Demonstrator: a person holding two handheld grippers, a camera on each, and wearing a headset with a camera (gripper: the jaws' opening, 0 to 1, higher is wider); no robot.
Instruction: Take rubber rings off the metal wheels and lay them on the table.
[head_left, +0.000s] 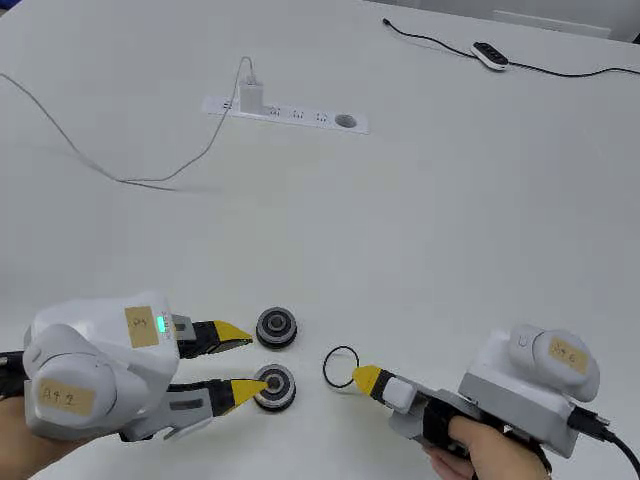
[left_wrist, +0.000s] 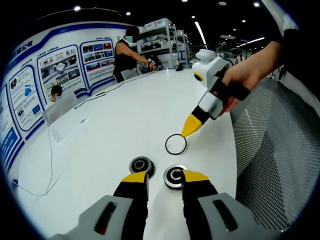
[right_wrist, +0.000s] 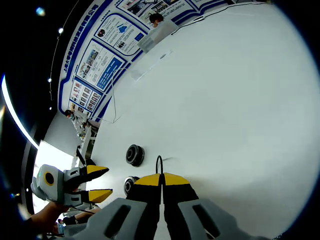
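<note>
L grip (head_left: 248, 362) open wide, empty, one tip at near wheel (head_left: 274, 387) | far wheel (head_left: 277, 326) just beyond, apart | R grip (head_left: 366, 379) closed, pinching ring (head_left: 341, 367) edge | ring low on table (head_left: 430, 220), just right of wheels

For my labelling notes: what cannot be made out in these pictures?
- Right gripper view: rubber ring edge-on, its near part hidden between the shut jaws of the right gripper.
- Right gripper view: near wheel half hidden behind those jaws.
- Head view: cable cut off by the left edge.
</note>
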